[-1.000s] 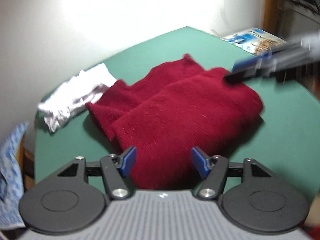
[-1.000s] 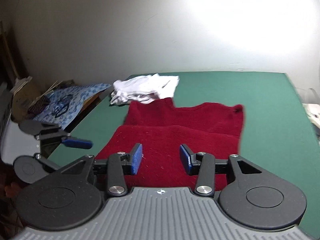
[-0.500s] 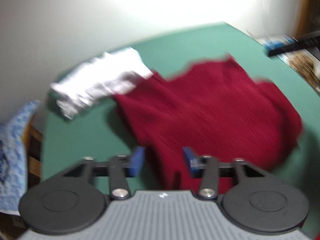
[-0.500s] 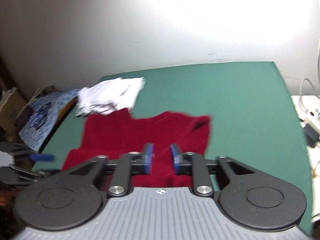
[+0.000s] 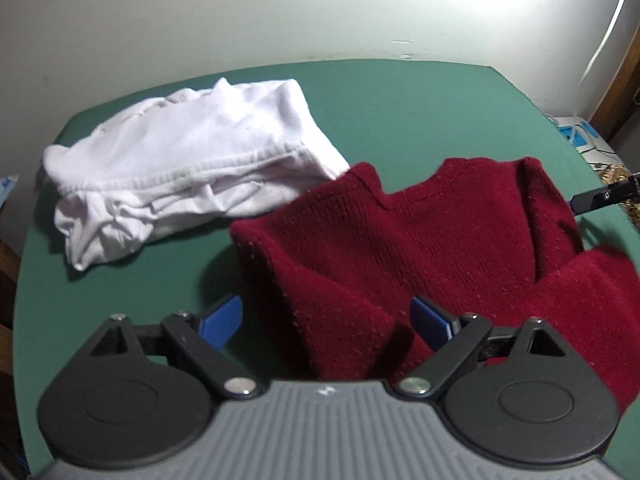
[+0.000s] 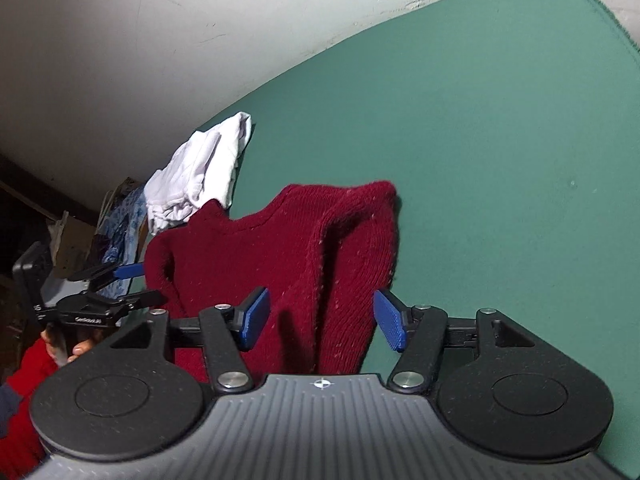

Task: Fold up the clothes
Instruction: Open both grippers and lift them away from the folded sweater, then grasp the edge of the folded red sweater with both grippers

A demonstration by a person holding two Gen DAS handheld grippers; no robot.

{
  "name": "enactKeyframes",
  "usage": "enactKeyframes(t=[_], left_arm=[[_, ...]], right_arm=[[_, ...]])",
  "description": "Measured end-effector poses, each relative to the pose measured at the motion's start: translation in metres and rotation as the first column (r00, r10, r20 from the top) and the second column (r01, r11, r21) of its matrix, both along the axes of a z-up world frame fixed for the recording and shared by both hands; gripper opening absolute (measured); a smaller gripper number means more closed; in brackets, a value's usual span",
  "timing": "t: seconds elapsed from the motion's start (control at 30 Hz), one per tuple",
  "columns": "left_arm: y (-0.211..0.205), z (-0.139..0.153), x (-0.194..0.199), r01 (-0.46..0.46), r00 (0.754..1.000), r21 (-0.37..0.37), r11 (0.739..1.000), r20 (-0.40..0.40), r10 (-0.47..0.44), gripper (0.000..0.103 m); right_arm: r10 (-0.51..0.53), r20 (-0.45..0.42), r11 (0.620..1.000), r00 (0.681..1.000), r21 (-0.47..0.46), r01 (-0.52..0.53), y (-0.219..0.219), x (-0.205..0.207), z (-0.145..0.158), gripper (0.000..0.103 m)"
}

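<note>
A dark red knitted sweater (image 5: 420, 248) lies rumpled and partly folded on the green table (image 5: 400, 104). It also shows in the right wrist view (image 6: 260, 256). My left gripper (image 5: 326, 320) is open, its blue pads either side of the sweater's near left fold. My right gripper (image 6: 322, 320) is open, its pads either side of the sweater's right edge. The left gripper also shows at the left of the right wrist view (image 6: 128, 280). The right gripper's fingertip shows at the right edge of the left wrist view (image 5: 604, 196).
A crumpled white garment (image 5: 188, 168) lies at the table's back left, touching the sweater's far corner; it also shows in the right wrist view (image 6: 200, 172). A white wall stands behind. Blue patterned cloth (image 6: 120, 232) and clutter lie off the table's left edge. Cables and a blue box (image 5: 576, 136) sit off the right.
Both grippers moved down close to the sweater and opened wider. The sweater, flat and folded a second ago, is now bunched with raised folds between the pads.
</note>
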State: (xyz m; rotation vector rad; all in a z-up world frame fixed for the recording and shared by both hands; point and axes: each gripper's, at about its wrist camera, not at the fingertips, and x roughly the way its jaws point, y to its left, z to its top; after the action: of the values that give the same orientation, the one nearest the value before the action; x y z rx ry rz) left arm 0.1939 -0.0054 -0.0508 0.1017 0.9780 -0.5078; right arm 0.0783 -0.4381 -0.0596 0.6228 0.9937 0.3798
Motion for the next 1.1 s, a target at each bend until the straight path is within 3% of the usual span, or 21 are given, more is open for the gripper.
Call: enactKeyframes(t=[0.17, 0.3, 0.47, 0.7, 0.9, 1.0, 1.07, 1.1], left_arm=[[0.024, -0.004, -0.022, -0.026, 0.999, -0.100, 0.995, -0.042, 0.021, 0.096], [0.031, -0.023, -0.005, -0.077, 0.991, -0.161, 0.984, -0.122, 0.057, 0.095], [0.013, -0.030, 0.018, -0.039, 0.998, -0.136, 0.990, -0.058, 0.031, 0.101], [0.007, -0.034, 0.055, -0.030, 1.000, -0.169, 0.985, -0.014, 0.028, 0.102], [-0.001, -0.039, 0.063, 0.009, 0.998, -0.163, 0.987, 0.062, 0.001, 0.102], [-0.006, -0.039, 0.062, 0.022, 0.997, -0.144, 0.989, 0.082, -0.011, 0.098], [-0.010, -0.038, 0.058, 0.032, 0.994, -0.115, 0.993, 0.108, -0.019, 0.083], [-0.010, -0.037, 0.056, 0.027, 0.993, -0.104, 0.994, 0.116, -0.015, 0.073]], right_arm=[[-0.008, -0.055, 0.997, 0.998, 0.082, 0.013, -0.010, -0.026, -0.009, 0.063], [-0.039, -0.070, 0.989, 0.997, 0.142, 0.049, -0.012, -0.025, -0.022, 0.064], [-0.079, -0.018, 0.981, 0.997, 0.174, 0.081, -0.008, 0.000, -0.026, 0.064], [-0.116, 0.069, 0.973, 0.991, 0.208, 0.099, -0.017, 0.032, -0.035, 0.062], [-0.021, 0.155, 0.984, 0.988, 0.181, -0.007, -0.013, 0.059, -0.038, 0.058], [-0.005, 0.163, 0.985, 0.987, 0.171, -0.023, -0.013, 0.071, -0.042, 0.044], [-0.004, 0.155, 0.988, 0.988, 0.150, -0.020, -0.014, 0.076, -0.044, 0.022], [-0.005, 0.151, 0.988, 0.989, 0.151, -0.018, -0.015, 0.077, -0.045, 0.022]])
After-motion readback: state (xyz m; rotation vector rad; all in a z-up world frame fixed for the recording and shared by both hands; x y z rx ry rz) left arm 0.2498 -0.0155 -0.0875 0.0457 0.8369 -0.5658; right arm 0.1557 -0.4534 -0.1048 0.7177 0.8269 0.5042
